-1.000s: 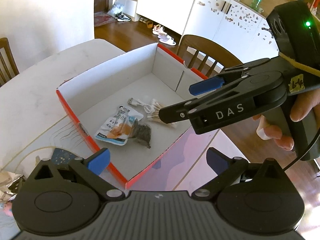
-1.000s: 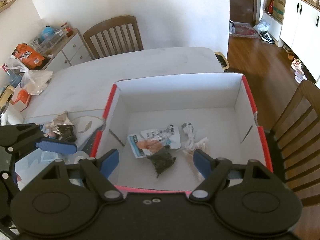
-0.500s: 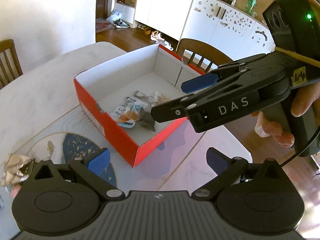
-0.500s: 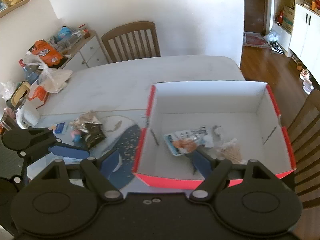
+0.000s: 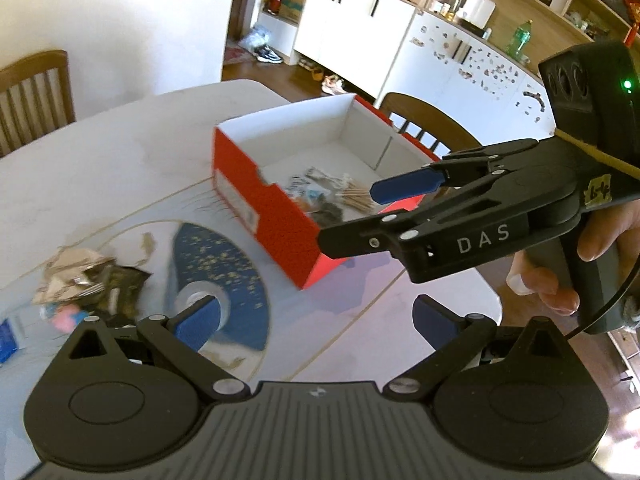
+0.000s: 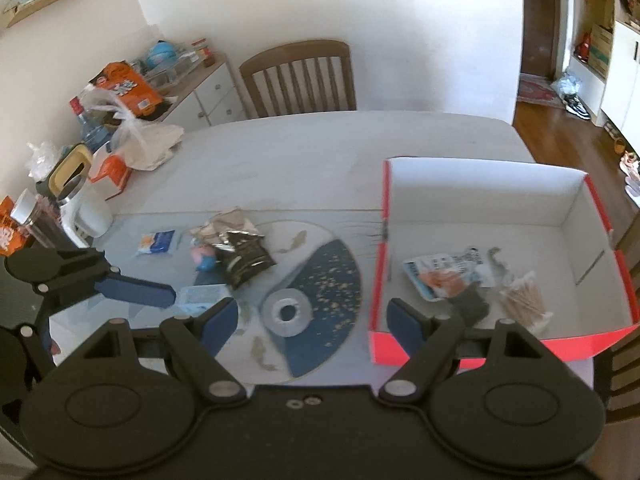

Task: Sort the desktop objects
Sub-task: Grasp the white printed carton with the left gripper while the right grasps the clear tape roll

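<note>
A red shoebox (image 6: pixel 472 345) with a white inside sits on the right of the table. It holds a snack packet (image 6: pixel 444 274), a dark pouch (image 6: pixel 474 305), cotton swabs (image 6: pixel 525 300) and a white cable (image 6: pixel 500 265). Left of the box lie a tape roll (image 6: pixel 287 312), a dark foil wrapper (image 6: pixel 245 261), a crumpled wrapper (image 6: pixel 228 225), a pink-and-blue toy (image 6: pixel 203 258) and a blue tissue pack (image 6: pixel 157 242). My right gripper (image 6: pixel 312 320) hovers open over the tape roll and the box corner. My left gripper (image 5: pixel 316 320) is open above the table, with the tape roll (image 5: pixel 200 294) by its left finger.
Wooden chairs stand at the far side (image 6: pixel 298 76) and beyond the box (image 5: pixel 424 120). A sideboard (image 6: pixel 192 92) with bags and bottles, a kettle (image 6: pixel 86 208) and a jar crowd the table's left end. A hand holds the right gripper's handle (image 5: pixel 560 284).
Both grippers have drawn back and swung left, away from over the box. The loose items and the tape roll on the table have come into view. Both stay open and hold nothing.
</note>
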`<move>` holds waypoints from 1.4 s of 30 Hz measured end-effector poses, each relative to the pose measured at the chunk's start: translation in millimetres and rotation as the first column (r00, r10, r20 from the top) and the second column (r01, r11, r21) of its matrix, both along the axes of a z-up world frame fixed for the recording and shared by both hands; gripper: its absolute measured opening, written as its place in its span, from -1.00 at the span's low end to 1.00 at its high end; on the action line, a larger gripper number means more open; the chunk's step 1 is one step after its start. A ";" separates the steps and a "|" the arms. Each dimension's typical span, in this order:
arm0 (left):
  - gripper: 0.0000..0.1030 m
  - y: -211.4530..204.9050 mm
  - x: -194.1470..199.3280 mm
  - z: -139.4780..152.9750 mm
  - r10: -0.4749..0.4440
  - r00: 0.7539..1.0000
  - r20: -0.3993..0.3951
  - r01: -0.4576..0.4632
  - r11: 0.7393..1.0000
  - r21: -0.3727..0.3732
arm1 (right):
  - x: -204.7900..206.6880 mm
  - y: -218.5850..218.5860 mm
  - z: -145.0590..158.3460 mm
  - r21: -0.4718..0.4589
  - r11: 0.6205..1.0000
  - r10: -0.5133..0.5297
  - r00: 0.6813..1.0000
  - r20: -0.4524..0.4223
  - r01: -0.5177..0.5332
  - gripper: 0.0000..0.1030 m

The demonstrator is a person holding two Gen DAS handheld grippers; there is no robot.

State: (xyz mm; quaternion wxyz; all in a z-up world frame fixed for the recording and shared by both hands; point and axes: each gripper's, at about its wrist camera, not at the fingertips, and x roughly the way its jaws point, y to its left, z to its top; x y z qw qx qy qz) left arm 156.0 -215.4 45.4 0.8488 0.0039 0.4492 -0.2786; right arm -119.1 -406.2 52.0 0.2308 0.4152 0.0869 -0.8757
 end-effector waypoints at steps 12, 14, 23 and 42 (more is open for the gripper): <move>0.99 65.0 -15.0 -12.7 0.104 0.994 0.018 -0.104 0.994 0.015 | 16.4 -51.9 -24.2 0.053 0.998 0.036 0.999 -0.030 -0.035 0.59; 0.99 73.8 -15.2 -18.0 0.114 0.993 0.019 -0.114 0.993 0.020 | 16.2 -58.4 -29.7 0.068 0.997 0.040 0.999 -0.033 -0.038 0.59; 0.99 102.0 -10.5 -42.2 0.139 0.990 0.018 -0.140 0.990 0.029 | 5.7 -76.5 -58.5 0.120 0.993 0.014 0.999 -0.043 -0.009 0.59; 0.99 126.4 18.6 -104.7 0.072 0.996 0.046 -0.076 0.993 0.095 | -36.4 -83.0 -118.5 0.210 0.977 -0.043 0.999 0.006 0.041 0.58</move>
